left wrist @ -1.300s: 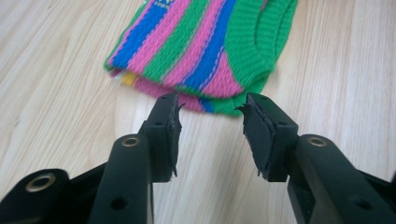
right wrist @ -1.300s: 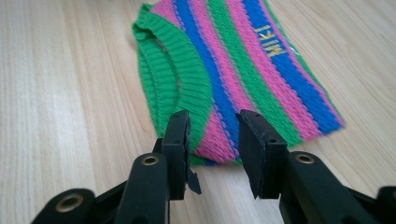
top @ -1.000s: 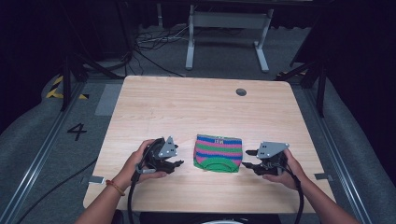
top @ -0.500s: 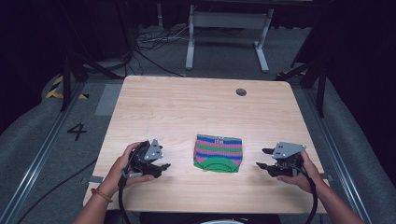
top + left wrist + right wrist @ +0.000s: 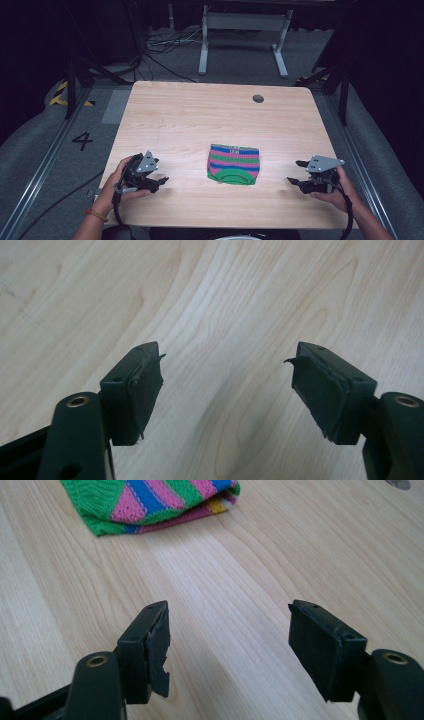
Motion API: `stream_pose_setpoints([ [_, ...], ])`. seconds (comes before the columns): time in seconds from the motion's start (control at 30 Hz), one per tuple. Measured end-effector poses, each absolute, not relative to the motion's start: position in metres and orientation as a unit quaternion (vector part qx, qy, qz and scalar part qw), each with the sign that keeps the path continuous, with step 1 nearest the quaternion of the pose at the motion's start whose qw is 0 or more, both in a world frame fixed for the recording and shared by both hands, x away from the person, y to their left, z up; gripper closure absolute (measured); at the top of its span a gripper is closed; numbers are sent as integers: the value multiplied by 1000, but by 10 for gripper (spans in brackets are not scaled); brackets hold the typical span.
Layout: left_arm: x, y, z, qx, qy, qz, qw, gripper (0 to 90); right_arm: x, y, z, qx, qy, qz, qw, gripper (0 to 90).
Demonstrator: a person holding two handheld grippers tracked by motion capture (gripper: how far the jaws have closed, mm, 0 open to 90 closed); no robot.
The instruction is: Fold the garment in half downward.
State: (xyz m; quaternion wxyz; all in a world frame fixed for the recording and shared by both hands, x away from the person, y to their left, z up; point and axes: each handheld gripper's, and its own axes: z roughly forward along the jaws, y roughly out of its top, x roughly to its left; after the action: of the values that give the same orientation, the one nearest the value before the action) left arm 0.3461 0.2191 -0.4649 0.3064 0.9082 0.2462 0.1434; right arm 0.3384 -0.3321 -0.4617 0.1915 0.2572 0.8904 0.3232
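Both jaws have just been opening (nothing between them), apart from the folded striped knit [image 5: 233,164], apparently clothing.

Folded striped knitted cloth [image 5: 233,164] lies on the light wooden table [image 5: 200,115], lower centre of the high view. Left gripper [image 5: 159,182] sits lower left, right gripper [image 5: 296,172] lower right, cloth between them, both well apart from it. Small round dark grommet [image 5: 258,98] in tabletop, upper right. Metal-legged stand [image 5: 240,30] on floor behind table, top centre.
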Motion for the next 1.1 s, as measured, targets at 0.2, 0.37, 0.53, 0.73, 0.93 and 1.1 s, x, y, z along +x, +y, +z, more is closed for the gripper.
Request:
stream_pose_setpoints([
  [0.2, 341, 237, -474, 902, 263, 131, 315, 264, 334, -346, -468, 279, 883, 319, 201, 283],
  [0.37, 338, 247, -480, 894, 278, 123, 328, 243, 329, -361, -477, 308, 873, 320, 201, 234],
  [0.53, 337, 255, -485, 886, 295, 113, 339, 225, 323, -378, -487, 341, 860, 327, 192, 216],
  [0.73, 336, 257, -494, 879, 320, 104, 337, 201, 314, -394, -496, 388, 833, 354, 174, 217],
  [0.93, 332, 258, -500, 871, 332, 113, 343, 166, 313, -401, -505, 403, 826, 361, 161, 198],
  [1.1, 330, 258, -501, 867, 344, 116, 341, 157, 313, -401, -506, 399, 827, 362, 158, 192],
])
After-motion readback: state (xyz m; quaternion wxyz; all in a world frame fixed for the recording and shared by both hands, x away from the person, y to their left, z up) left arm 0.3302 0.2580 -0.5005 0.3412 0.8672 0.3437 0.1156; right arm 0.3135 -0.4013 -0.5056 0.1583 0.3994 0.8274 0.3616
